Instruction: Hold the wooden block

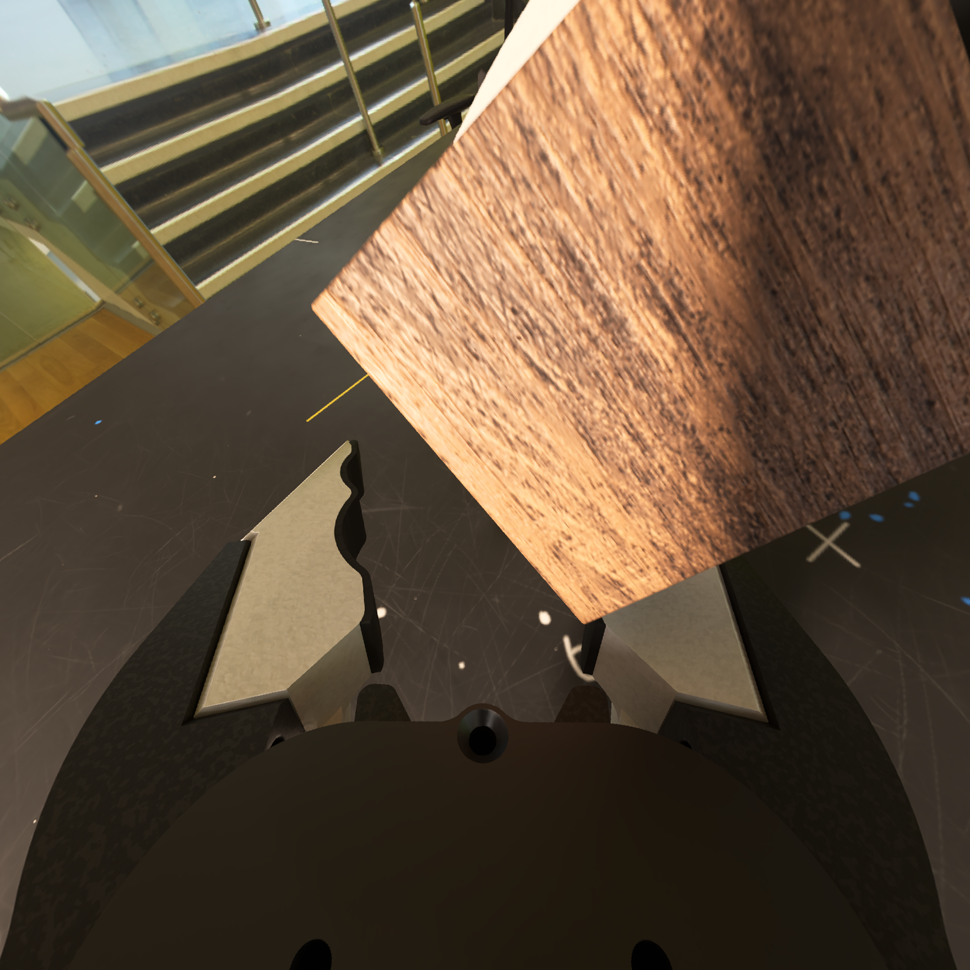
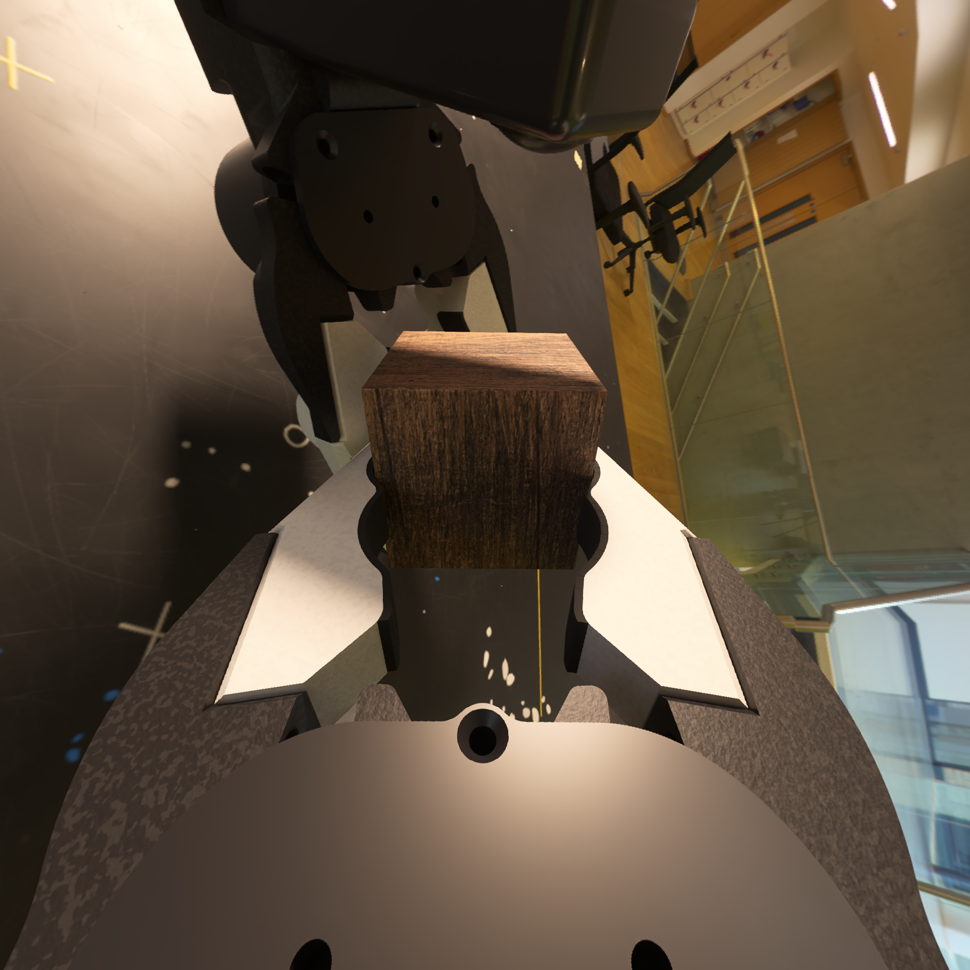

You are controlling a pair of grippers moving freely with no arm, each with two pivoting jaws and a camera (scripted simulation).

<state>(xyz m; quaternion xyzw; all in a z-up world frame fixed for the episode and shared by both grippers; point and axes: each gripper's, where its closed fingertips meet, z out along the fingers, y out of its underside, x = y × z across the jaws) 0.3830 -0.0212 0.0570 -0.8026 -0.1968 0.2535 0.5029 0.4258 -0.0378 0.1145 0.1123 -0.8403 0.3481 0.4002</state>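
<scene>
The wooden block [image 2: 483, 472] is a dark-grained cube. My right gripper [image 2: 483, 493] is shut on it, one fingertip pressed to each side face. In the left wrist view the block [image 1: 656, 315] looms large and tilted at the upper right. My left gripper [image 1: 483, 446] is open. Its left finger [image 1: 315, 551] stands apart from the block, and the block's lower corner hides most of its right finger. In the right wrist view the left gripper [image 2: 420, 378] is just beyond the block, facing me with its fingers spread to either side.
A dark scratched table [image 1: 157, 525] with pale crosses and paint specks lies below. Its edge [image 1: 210, 325] runs diagonally, with steps and glass railings [image 1: 78, 220] beyond. In the right wrist view the table [image 2: 105, 315] ends at the right, where chairs [image 2: 656, 225] and a glass railing show.
</scene>
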